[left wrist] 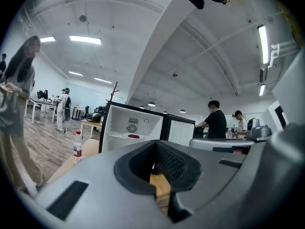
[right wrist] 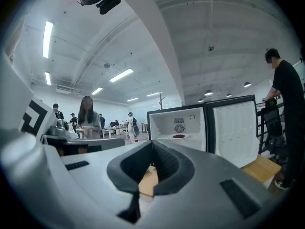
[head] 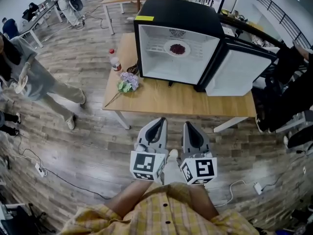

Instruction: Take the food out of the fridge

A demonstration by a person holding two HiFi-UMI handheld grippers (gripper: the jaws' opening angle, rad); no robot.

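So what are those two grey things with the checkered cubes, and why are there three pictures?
They are grey hand-held grippers, like big tongs, carried by a person in a yellow checked shirt. The left gripper and right gripper are both shut and empty. One picture comes from a camera on the person's head, looking down; the others from a camera on each gripper. Ahead is a light wooden table with a black mini fridge, door open. Inside sits a white plate of red food. Beside the fridge are a red-capped bottle and pale flowers.
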